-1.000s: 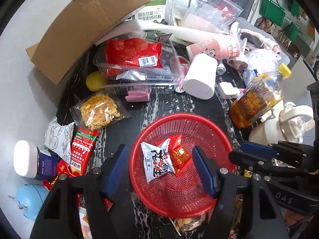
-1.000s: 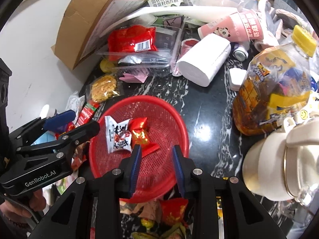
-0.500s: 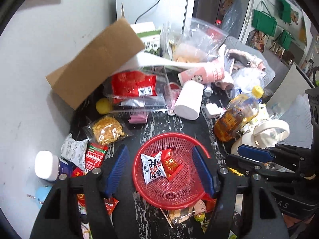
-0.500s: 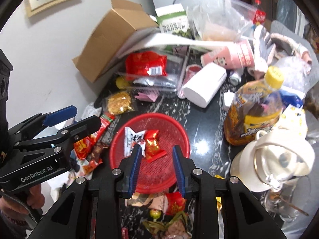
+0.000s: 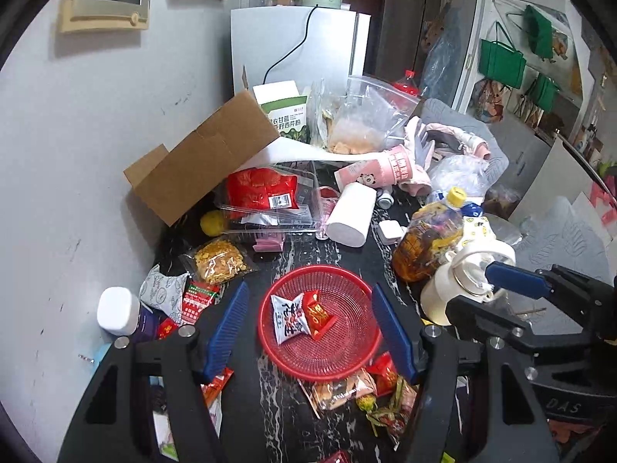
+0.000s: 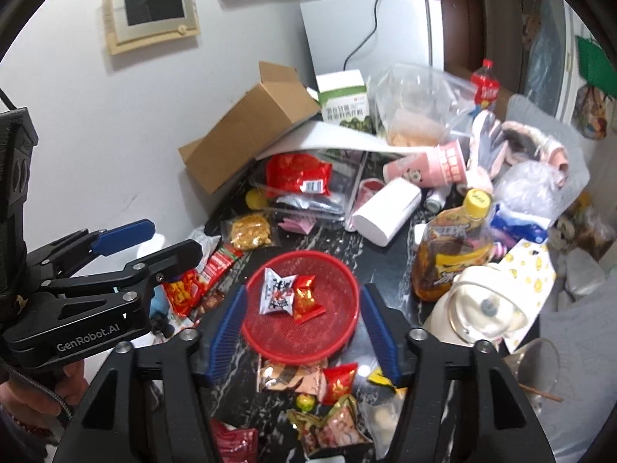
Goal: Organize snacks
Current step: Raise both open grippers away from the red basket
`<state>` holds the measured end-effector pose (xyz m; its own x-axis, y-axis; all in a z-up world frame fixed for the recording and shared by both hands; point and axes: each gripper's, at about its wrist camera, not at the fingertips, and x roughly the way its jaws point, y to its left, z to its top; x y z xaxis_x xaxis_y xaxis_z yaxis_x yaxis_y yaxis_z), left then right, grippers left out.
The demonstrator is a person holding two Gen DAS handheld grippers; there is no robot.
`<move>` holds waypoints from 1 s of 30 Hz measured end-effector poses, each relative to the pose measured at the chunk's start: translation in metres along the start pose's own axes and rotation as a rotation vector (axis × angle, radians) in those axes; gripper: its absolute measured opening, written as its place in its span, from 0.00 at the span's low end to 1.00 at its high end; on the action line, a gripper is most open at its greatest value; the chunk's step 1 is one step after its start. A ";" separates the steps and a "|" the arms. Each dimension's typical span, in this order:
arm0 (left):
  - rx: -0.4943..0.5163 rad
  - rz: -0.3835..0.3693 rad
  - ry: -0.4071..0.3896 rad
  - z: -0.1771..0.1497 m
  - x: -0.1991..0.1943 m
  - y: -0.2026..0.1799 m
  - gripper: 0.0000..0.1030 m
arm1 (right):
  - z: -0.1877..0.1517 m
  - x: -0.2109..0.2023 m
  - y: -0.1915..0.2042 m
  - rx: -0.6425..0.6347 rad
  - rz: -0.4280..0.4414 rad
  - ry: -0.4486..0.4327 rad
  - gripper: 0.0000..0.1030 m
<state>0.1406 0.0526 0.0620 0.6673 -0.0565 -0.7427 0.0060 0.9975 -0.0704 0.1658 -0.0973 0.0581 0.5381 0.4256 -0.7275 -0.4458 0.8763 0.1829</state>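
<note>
- Now the right gripper is hanging with jaws just opened and empty; the left gripper is also hanging apart, empty.
- Loose snack packets are lying at lower centre, just below the red basket, nearer the right gripper.

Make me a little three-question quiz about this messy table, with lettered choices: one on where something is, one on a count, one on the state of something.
1. Where is the amber drink bottle with the yellow cap, seen from the right tongs' camera?
A. Inside the red basket
B. To the right of the red basket
C. On the fridge

2. How many wrapped snacks lie in the red basket?
A. None
B. Two
C. Five

3. How does the pink panda cup sit?
A. On its side
B. Upright
C. Upside down in the basket

Answers:
1 B: the drink bottle stands on the table, right of the red basket.
2 B: only a white packet and a red packet are in it.
3 A: the pink panda cup lies on its side, its length running across the table among the clutter.
</note>
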 end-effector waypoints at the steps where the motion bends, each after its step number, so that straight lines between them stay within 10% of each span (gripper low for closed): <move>1: 0.000 0.000 -0.001 -0.001 -0.003 -0.001 0.64 | -0.003 -0.007 0.002 -0.005 -0.001 -0.009 0.63; 30: -0.017 -0.075 0.113 -0.104 -0.050 -0.031 0.64 | -0.113 -0.055 -0.002 0.080 0.000 0.096 0.69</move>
<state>0.0293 0.0199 0.0323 0.5773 -0.1366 -0.8050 0.0399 0.9895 -0.1392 0.0560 -0.1485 0.0231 0.4655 0.4052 -0.7868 -0.3847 0.8933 0.2324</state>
